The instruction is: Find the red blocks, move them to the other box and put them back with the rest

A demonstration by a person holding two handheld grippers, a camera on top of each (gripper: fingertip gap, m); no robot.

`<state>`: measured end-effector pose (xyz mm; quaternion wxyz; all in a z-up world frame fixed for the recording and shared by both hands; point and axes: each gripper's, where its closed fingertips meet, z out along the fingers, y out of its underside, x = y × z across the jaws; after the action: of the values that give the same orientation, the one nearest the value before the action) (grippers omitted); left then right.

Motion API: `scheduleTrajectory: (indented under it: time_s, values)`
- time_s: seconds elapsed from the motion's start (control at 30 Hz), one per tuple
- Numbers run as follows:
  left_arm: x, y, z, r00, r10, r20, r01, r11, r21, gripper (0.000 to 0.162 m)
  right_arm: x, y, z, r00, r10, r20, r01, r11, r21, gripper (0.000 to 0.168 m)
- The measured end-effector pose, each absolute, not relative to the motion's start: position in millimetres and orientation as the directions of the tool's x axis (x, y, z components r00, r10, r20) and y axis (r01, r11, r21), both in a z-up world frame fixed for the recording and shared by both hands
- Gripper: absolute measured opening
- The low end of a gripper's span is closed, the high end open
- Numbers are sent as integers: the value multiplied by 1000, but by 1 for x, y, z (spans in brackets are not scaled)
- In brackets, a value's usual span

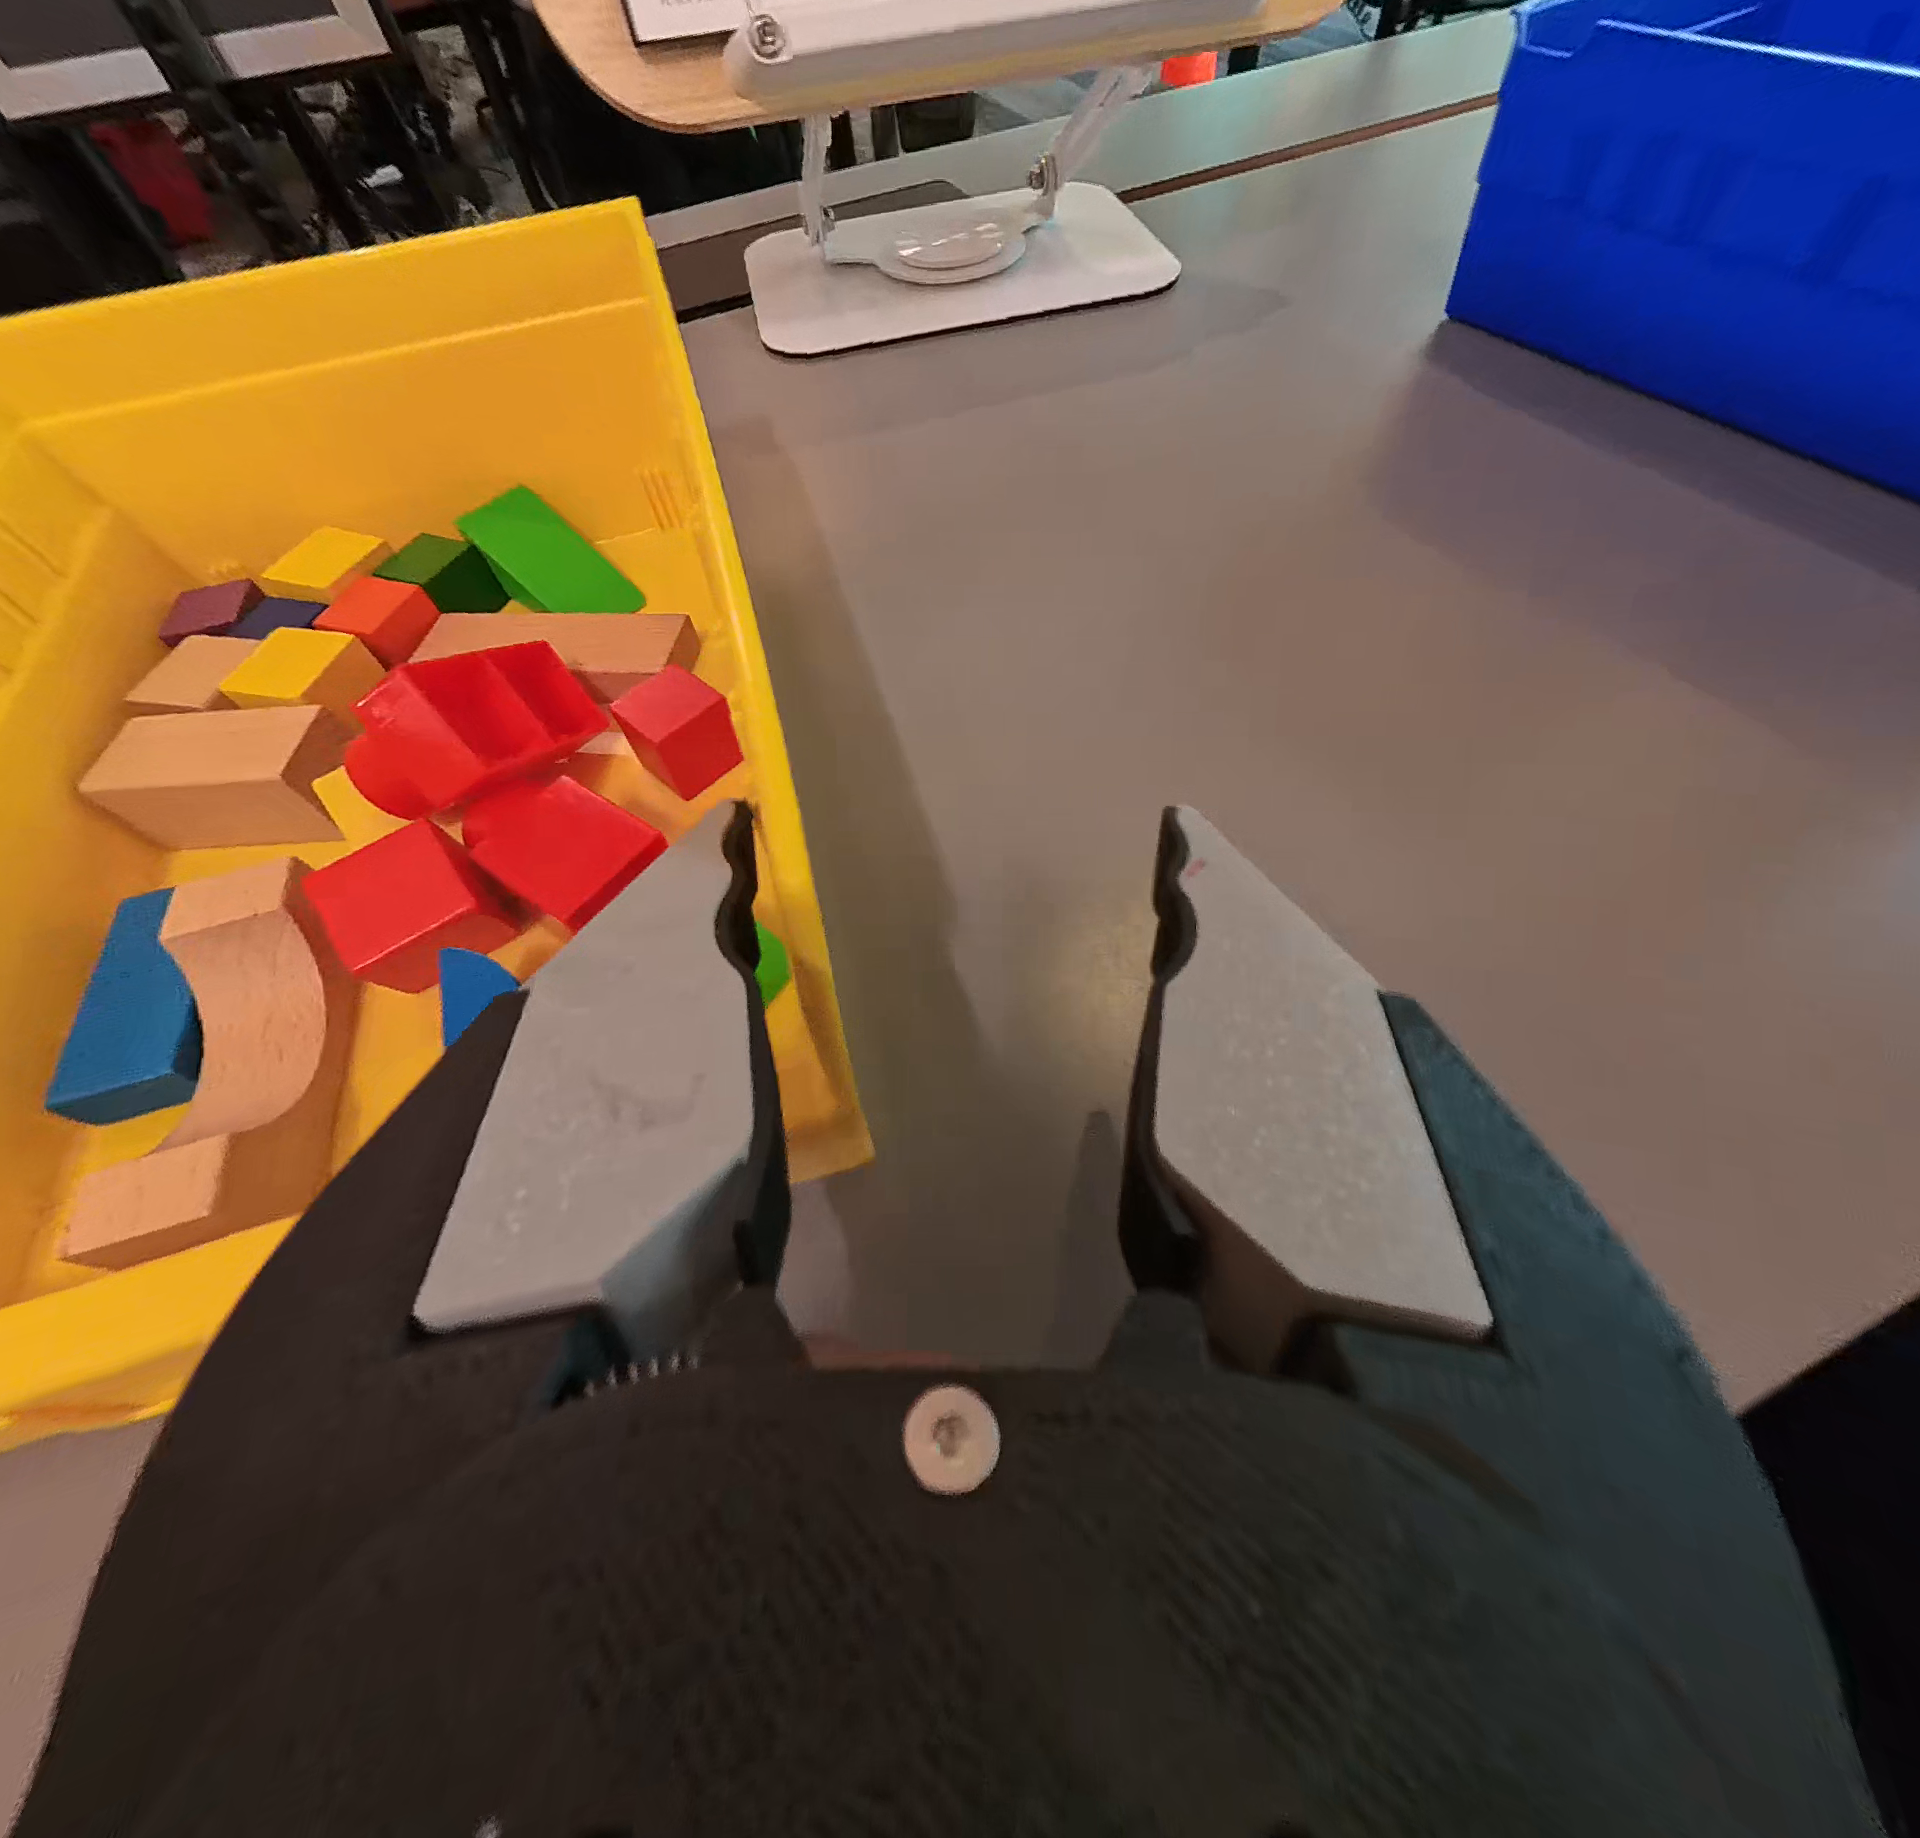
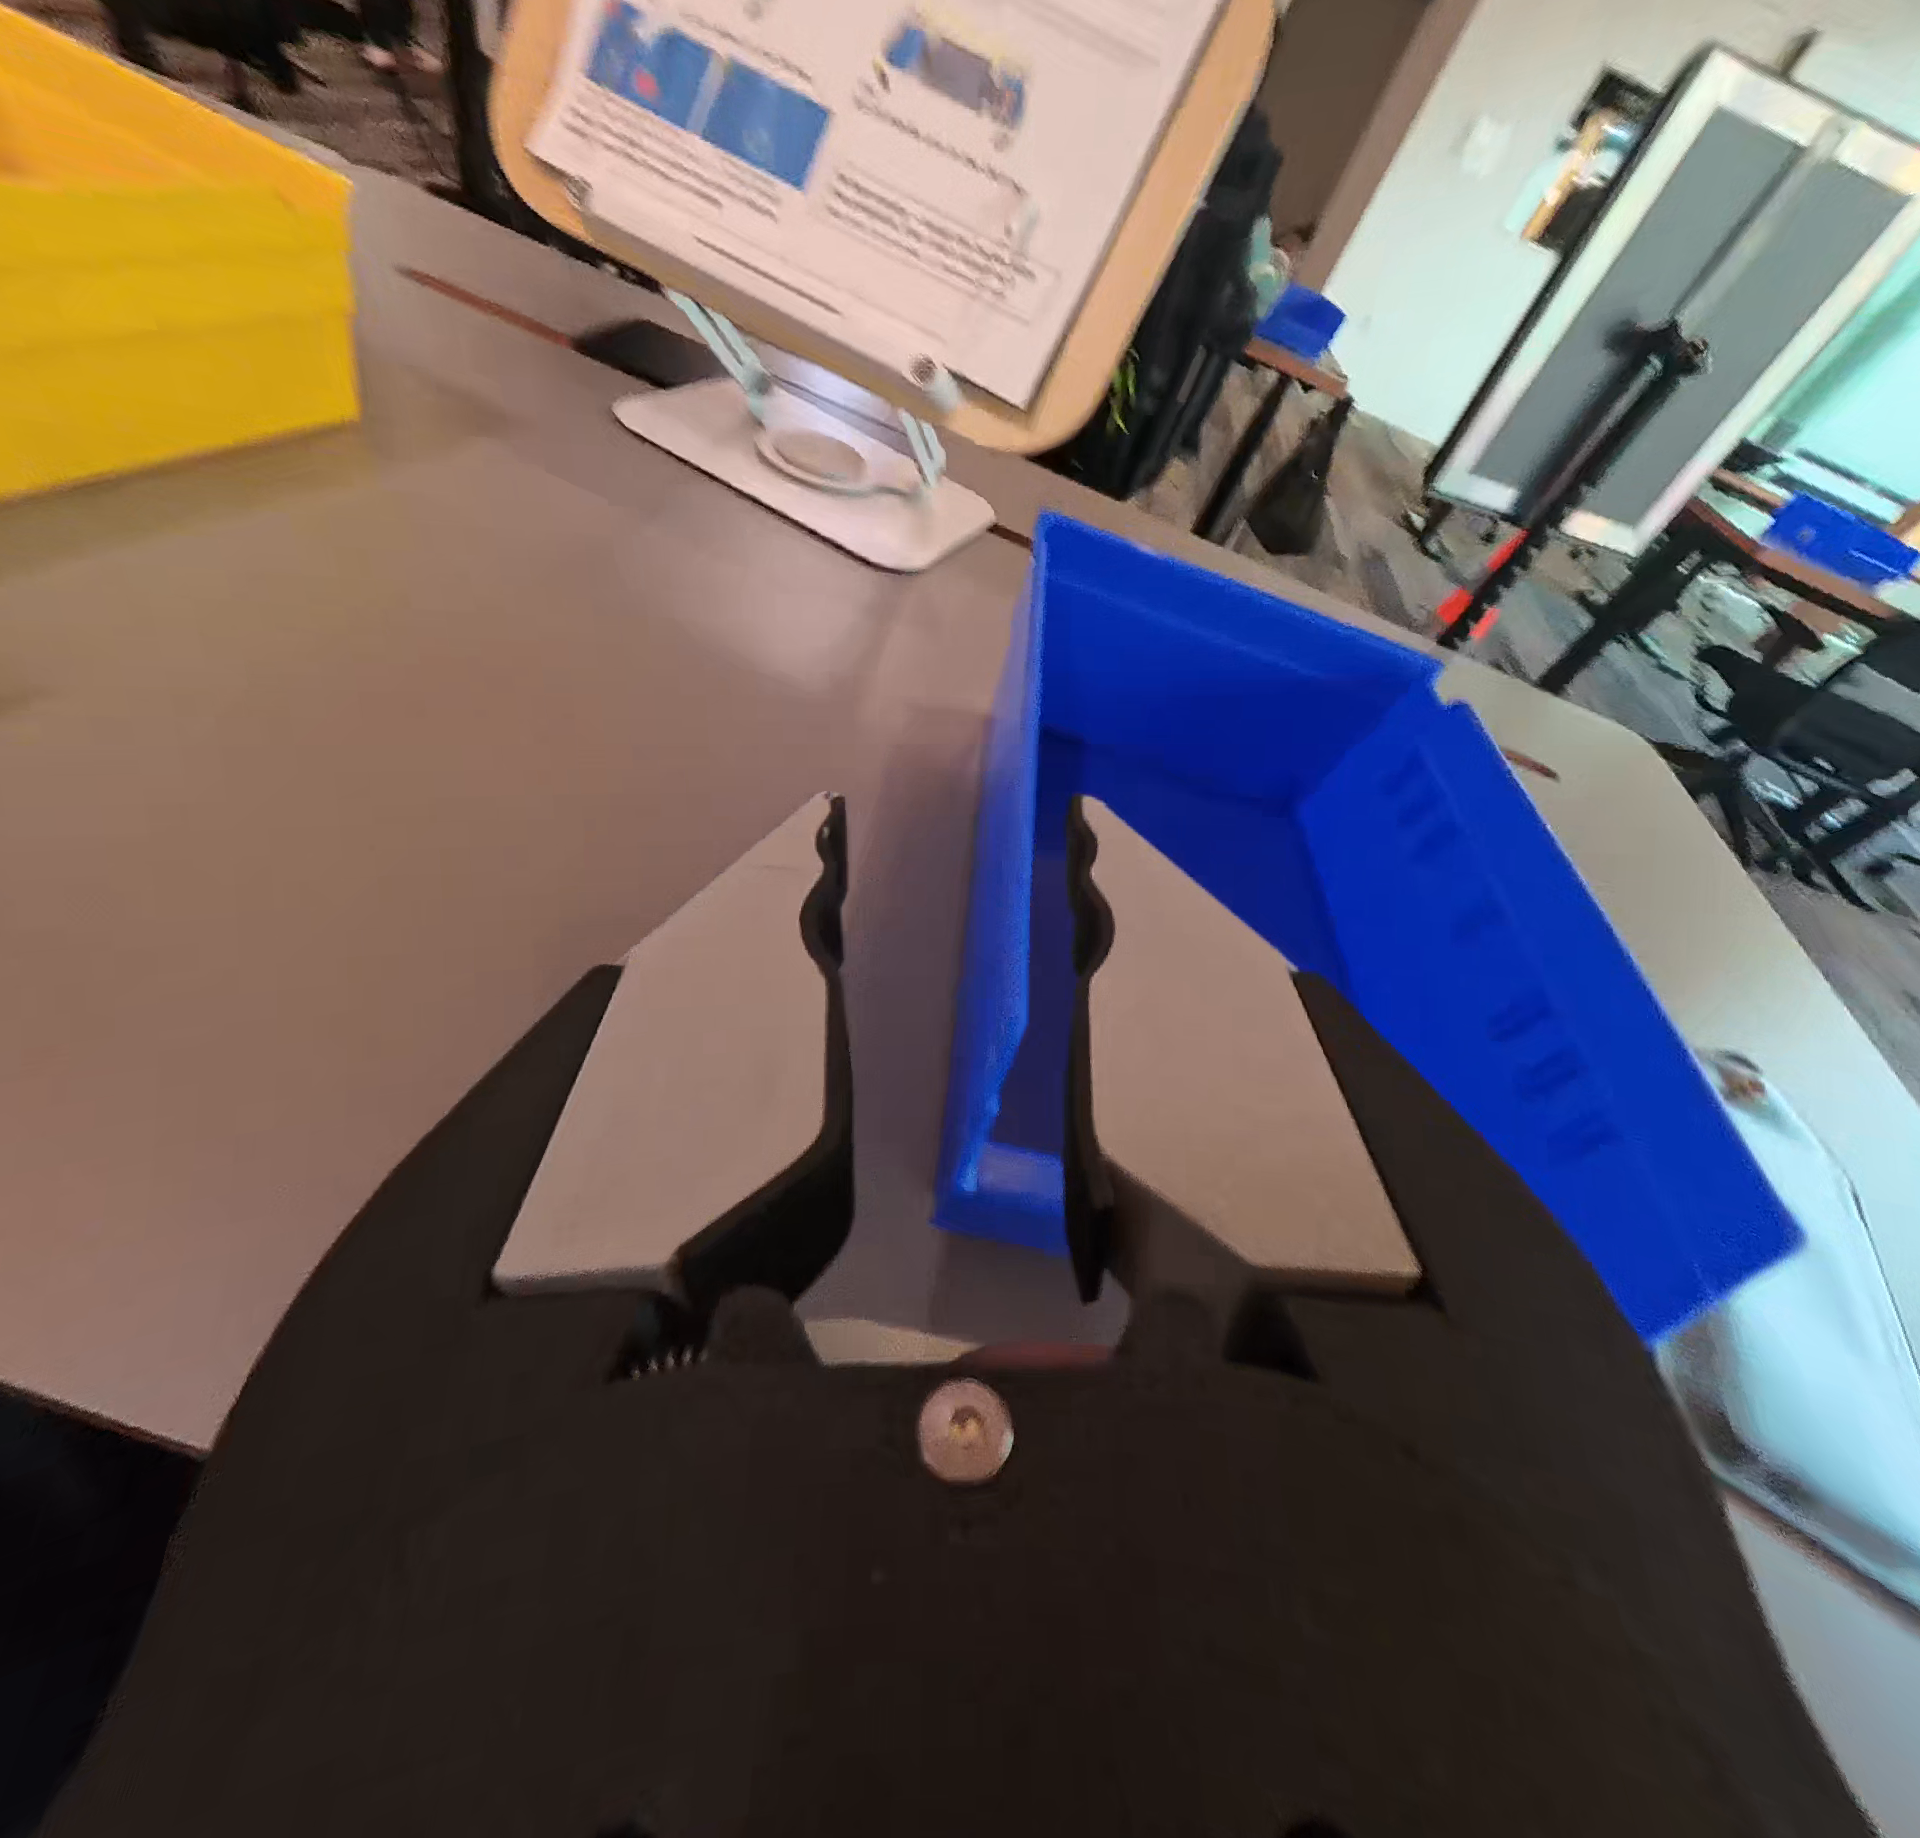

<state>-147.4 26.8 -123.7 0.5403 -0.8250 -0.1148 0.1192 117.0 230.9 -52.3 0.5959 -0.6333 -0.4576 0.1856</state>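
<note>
- While both tools hang over the grey table (image 1: 1299, 645), nothing is gripped; this reads as a gap between picks or the very start or end of a pass.
- Left gripper (image 1: 951, 832): jaws spread wide and empty, its left finger overlapping the right wall of the yellow box (image 1: 717, 500), its right finger over bare table.
- Right gripper (image 2: 951, 822): jaws parted to a moderate gap and empty, straddling the near-left wall of the blue box (image 2: 1195, 666) from above (no contact that I can make out; the view is motion-blurred).
- Red blocks: all the ones I see sit in the yellow box among the mixed wooden pieces. These are a red cube (image 1: 681, 728) by the right wall, a red channel-shaped piece (image 1: 478, 718) in the middle, a red wedge-like block (image 1: 561, 843) and a red squarish block (image 1: 390, 895) nearest the left tool.
- Blue box: what shows of its inside looks empty, though the right tool hides much of the floor.
- Step in hand, my judgement: either the outbound move has not begun or the reds are already back with the rest; these views cannot settle which.
- Next move, if outbound: swing the left tool left and down over the red wedge-like block or the red cube, line the fingers across two flat faces, close, lift clear of the wall, and carry it across to the blue box.
- Watch out: the reds are packed touching each other and a natural wood plank (image 1: 613, 640), so a careless close may nudge neighbours.
- A sign on a stand (image 1: 956, 261) sits at the far side between the boxes, out of the carry path.
</note>
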Motion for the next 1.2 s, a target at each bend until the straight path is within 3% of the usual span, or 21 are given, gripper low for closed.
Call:
scheduleTrajectory:
  time_s: [0.1,0.23,0.3,0.37,0.53,0.63,0.93,1.03,1.2]
  values:
    - [-132,33,-124,955,292,-55,62,-376,-924,89,87,213,-49,415,864,284,342,142,-929,43]
    - [-113,35,-120,975,220,10,90,-355,-930,81,38,194,-67,265,943,201,362,96,-927,47]
    - [-123,32,-114,969,242,-43,48,-358,-933,64,17,193,-75,227,959,171,371,77,-925,50]
    - [-146,23,-94,941,315,-127,-14,-337,-942,71,-2,192,-82,191,971,142,374,62,-925,52]
    - [-188,2,-49,929,336,-157,-47,-312,-949,55,-36,187,-98,101,987,126,366,81,-927,51]
    - [-227,5,-60,910,334,-247,-76,-449,-890,50,-48,188,-108,78,987,143,357,106,-928,50]
    - [-249,42,-145,952,44,-304,-158,-778,-608,55,-54,182,-124,23,989,147,359,129,-924,47]
    - [-266,43,-162,925,10,-379,-201,-834,-513,43,-52,179,-123,5,993,117,350,108,-931,46]
    - [-267,50,-135,868,65,-492,-266,-776,-572,35,-41,171,-117,-17,993,118,338,117,-934,45]
